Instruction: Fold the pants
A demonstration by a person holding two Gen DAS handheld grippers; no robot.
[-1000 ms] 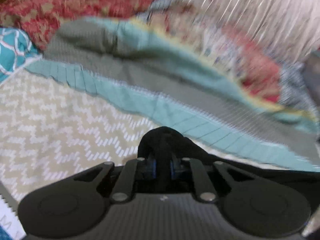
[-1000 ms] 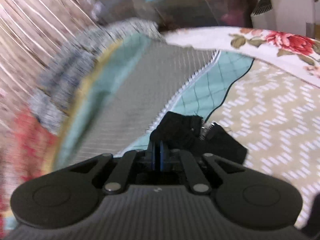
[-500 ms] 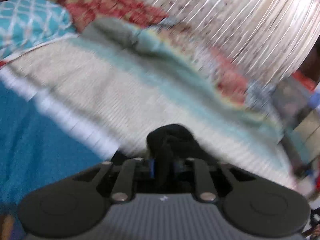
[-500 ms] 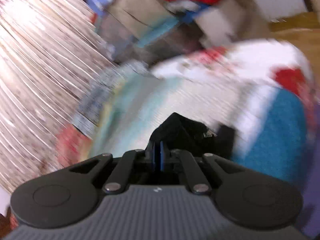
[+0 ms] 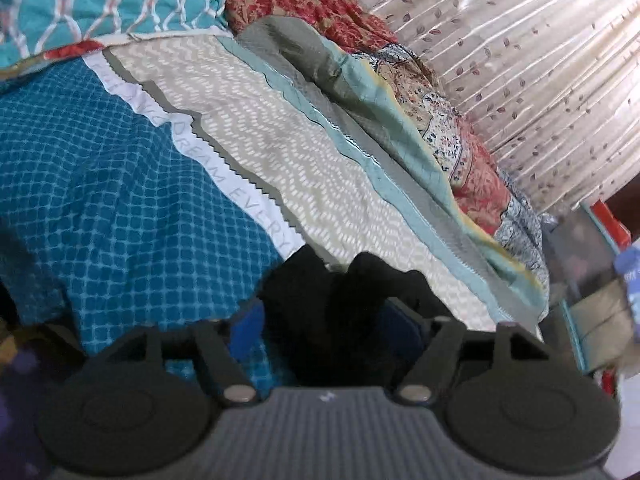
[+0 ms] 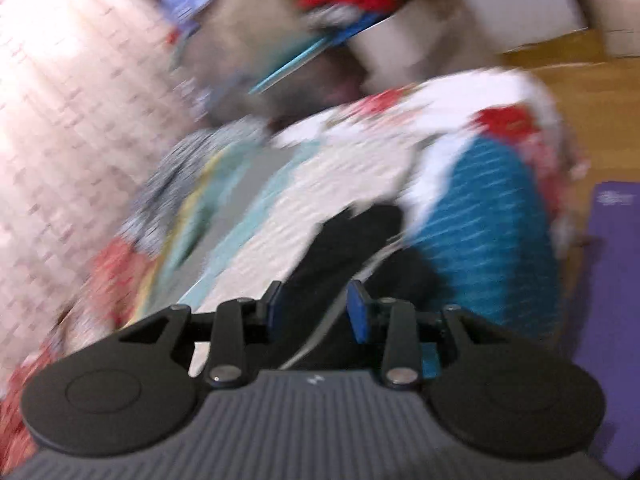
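Lying bunched on the bed [image 5: 340, 184] at its near edge, the black pants [image 5: 332, 320] are seen between the fingers of both tools. The jaws of the left tool [image 5: 326, 324] and the right tool [image 6: 316, 308] have just been opening and stand parted, with the cloth loose between them and no longer pinched. The fabric is judged soft, light and limp, so it would best be taken at a hem or waistband edge.
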